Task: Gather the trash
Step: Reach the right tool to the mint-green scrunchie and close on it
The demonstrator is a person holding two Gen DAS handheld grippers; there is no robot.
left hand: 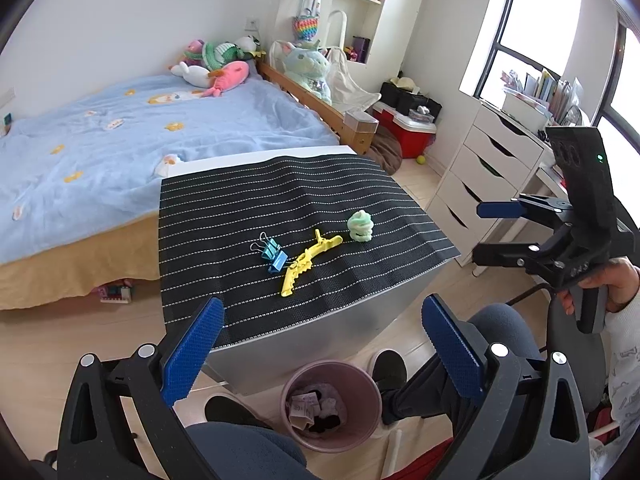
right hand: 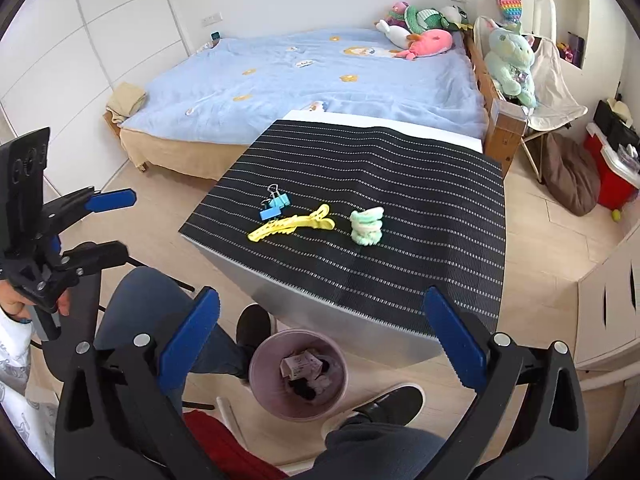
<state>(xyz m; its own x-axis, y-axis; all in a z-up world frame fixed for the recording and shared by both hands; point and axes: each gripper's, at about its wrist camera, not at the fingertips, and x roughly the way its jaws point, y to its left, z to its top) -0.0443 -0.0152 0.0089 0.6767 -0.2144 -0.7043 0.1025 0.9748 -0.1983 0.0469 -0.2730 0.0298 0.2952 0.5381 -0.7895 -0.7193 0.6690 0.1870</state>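
1. Bin [left hand: 330,406], on the floor below the table edge: holds paper scraps already.
2. Mat [left hand: 280,200]: blue clips [left hand: 272,254], yellow clip [left hand: 308,260], green wad [left hand: 360,226] remain.
3. Left gripper [left hand: 320,336], right gripper [right hand: 320,324]: jaws apart, empty, well short of the items.

Ribbed black mat [left hand: 304,200]; glossy yellow plastic clip [left hand: 308,261].

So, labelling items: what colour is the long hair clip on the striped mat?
Yellow plastic hair clip; clearest in the right wrist view.

Trash inside the pink bin [left hand: 332,408] is too dim to identify — shoes partly hidden behind it.
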